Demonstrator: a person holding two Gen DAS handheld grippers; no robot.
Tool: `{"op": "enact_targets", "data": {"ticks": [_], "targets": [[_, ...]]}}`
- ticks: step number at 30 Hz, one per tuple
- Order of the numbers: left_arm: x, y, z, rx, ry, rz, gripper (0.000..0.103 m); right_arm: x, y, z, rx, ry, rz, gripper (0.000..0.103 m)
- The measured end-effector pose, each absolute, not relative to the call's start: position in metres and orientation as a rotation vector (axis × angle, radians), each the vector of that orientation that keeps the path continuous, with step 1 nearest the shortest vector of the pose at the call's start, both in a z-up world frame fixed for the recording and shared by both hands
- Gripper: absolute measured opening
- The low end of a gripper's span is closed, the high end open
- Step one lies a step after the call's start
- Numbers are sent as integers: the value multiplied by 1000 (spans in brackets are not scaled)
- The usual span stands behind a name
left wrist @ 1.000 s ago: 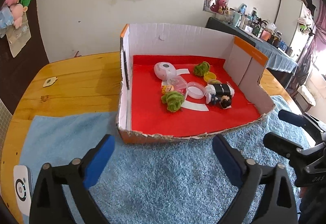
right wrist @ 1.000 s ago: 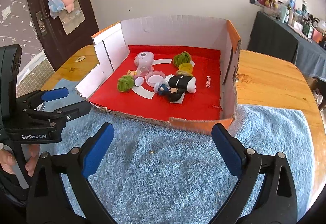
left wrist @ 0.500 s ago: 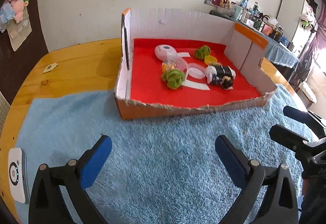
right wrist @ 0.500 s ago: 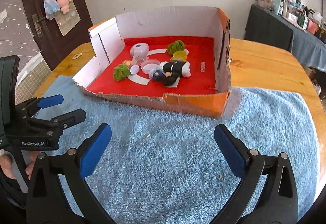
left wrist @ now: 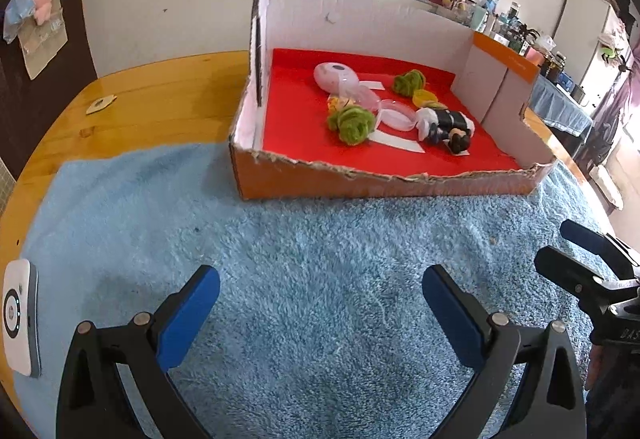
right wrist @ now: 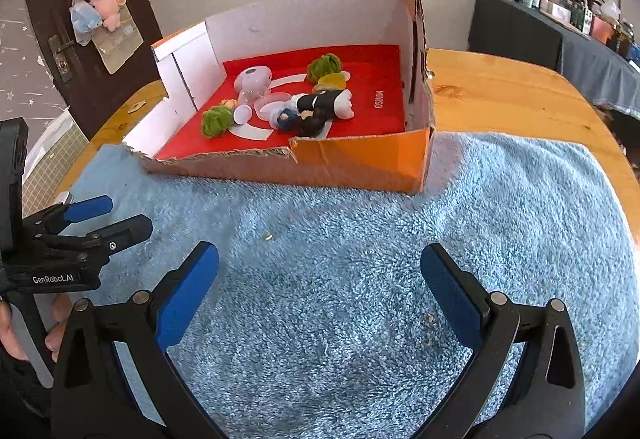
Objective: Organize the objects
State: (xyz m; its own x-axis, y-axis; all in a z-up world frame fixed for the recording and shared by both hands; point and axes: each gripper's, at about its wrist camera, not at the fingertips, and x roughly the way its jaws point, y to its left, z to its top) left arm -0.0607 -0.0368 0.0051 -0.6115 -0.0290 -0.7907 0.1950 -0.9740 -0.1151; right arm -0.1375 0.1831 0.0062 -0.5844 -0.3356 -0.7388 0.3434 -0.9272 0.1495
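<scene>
Both claws spread wide, nothing pinched: left gripper [left wrist: 321, 301] and right gripper [right wrist: 319, 279] hover over blue towel [left wrist: 304, 263], short of cardboard box [left wrist: 360, 185]. Box sits on far edge of towel, front wall torn low. Inside box on red liner: green pom-pom [left wrist: 352, 124] near front, pink pod [left wrist: 335, 78] behind it, second green pom-pom [left wrist: 408, 81] toward back, black-and-white doll [left wrist: 446, 124] to right. White device [left wrist: 18, 319] lies well left of box, off towel's corner, on wooden table [left wrist: 160, 95].
</scene>
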Motion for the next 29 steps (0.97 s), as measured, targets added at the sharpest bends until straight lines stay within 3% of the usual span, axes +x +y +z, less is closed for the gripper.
{"op": "enact_targets", "data": {"ticks": [29], "targets": [[-62,-32,-9,1366,229,-2629,103,-137,183,-10,1211,43,-2513,103]]}}
